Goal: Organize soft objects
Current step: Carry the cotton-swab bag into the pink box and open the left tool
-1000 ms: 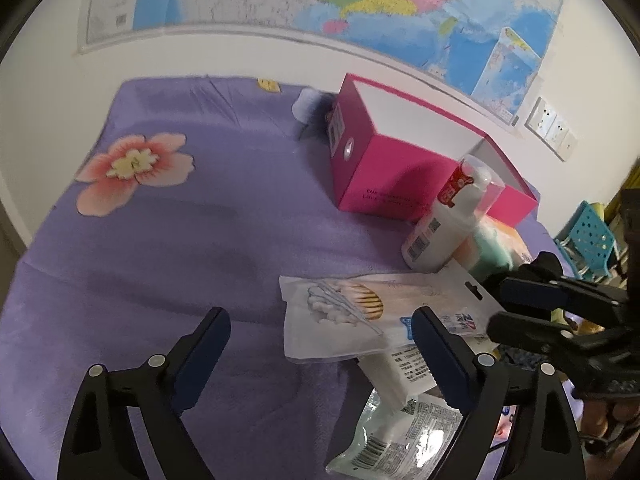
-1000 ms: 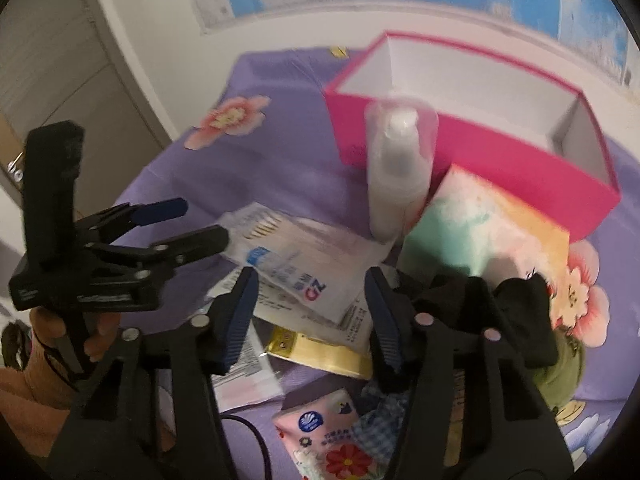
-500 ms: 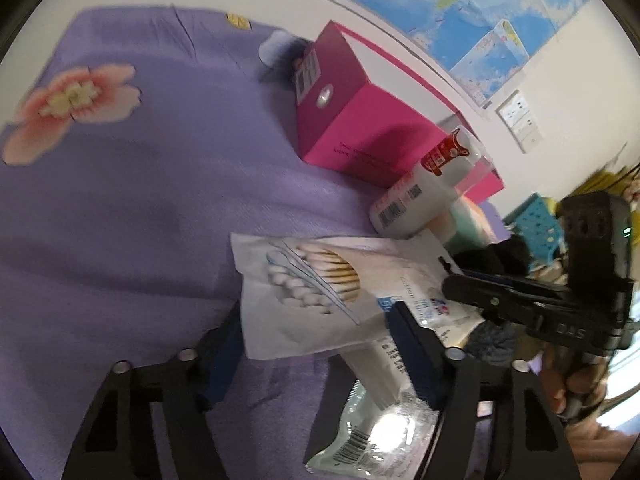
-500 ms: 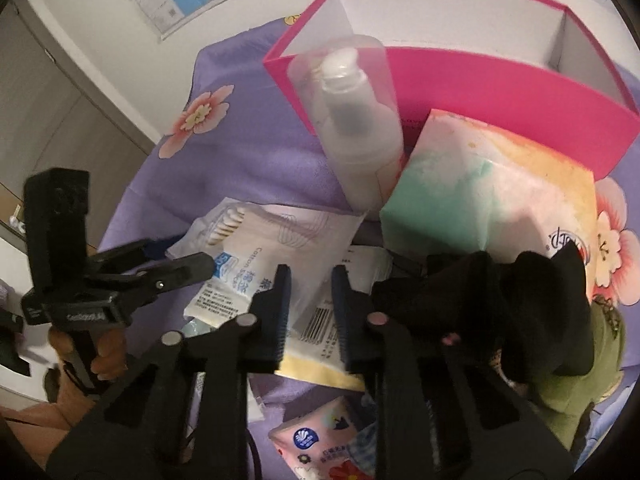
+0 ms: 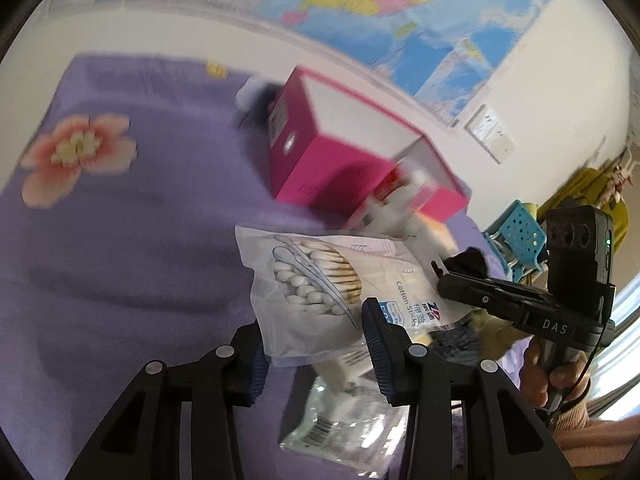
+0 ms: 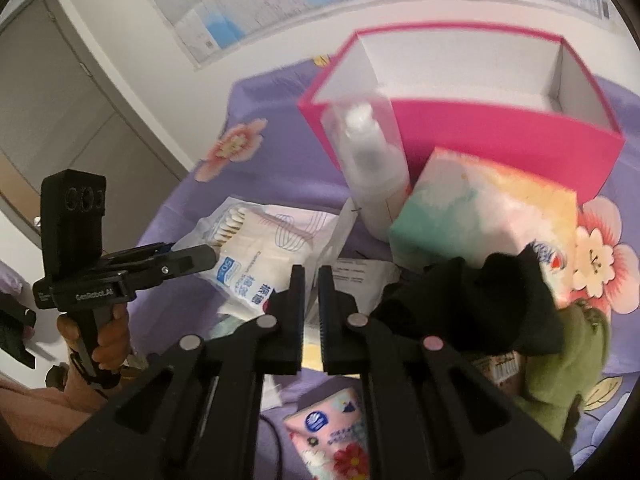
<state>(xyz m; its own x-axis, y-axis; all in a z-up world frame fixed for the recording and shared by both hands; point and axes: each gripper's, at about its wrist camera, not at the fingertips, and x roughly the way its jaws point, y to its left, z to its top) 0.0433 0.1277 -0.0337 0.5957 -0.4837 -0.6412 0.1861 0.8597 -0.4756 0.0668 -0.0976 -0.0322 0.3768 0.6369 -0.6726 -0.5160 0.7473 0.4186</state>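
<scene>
A clear bag of cotton swabs (image 5: 320,292) sits between the fingers of my left gripper (image 5: 316,344), which is shut on its near edge and holds it tilted above the purple cloth; it also shows in the right wrist view (image 6: 256,248). My right gripper (image 6: 311,304) is nearly shut, pinching the bag's other corner. An open pink box (image 6: 460,92) stands behind, also in the left wrist view (image 5: 340,160). A tissue pack (image 6: 484,212), black cloth (image 6: 472,304) and green soft item (image 6: 568,360) lie to the right.
A clear-capped white bottle (image 6: 368,160) stands in front of the box. More packets (image 5: 352,420) lie under the bag, and a pink floral tissue pack (image 6: 336,436) lies near. The purple flowered cloth (image 5: 120,240) extends to the left. A wall with a map is behind.
My left gripper has closed on the cotton swab bag and lifted it. My right gripper has narrowed from open to nearly shut and moved in to the bag's corner.
</scene>
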